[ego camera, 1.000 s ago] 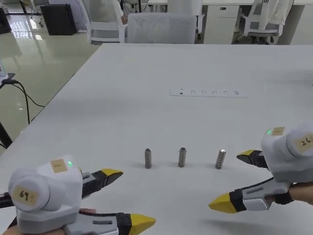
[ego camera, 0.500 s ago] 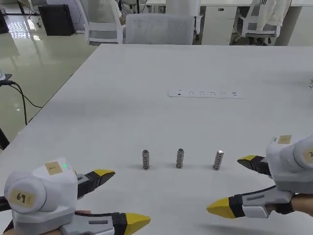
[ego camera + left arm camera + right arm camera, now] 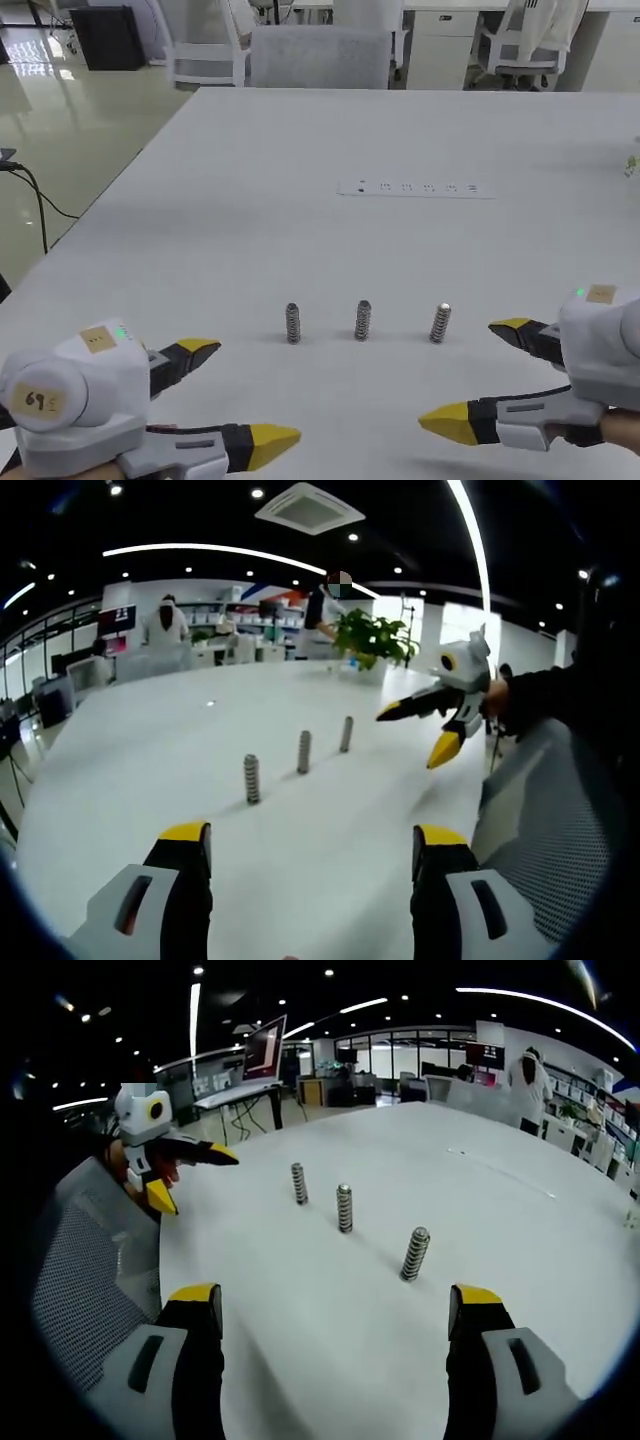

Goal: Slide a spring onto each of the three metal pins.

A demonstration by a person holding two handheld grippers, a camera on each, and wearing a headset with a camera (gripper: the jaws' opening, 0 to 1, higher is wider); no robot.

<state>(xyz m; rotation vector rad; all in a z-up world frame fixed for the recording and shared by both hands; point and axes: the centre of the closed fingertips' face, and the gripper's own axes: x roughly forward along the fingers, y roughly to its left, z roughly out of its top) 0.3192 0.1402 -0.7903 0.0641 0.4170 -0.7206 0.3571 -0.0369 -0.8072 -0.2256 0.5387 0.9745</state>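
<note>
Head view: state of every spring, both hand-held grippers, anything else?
Left spring: standing upright.
Middle spring: standing upright.
Right spring: standing with a slight lean, bright pin tip at its top.
Left hand-held gripper: open, empty.
Right hand-held gripper: open, empty.
Socket strip: nothing plugged in.

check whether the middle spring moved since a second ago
No. The middle spring sits the same way below the power strip; the whole view just shifted.

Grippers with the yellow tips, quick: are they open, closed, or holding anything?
Left gripper: open, holding nothing.
Right gripper: open, holding nothing.
</note>
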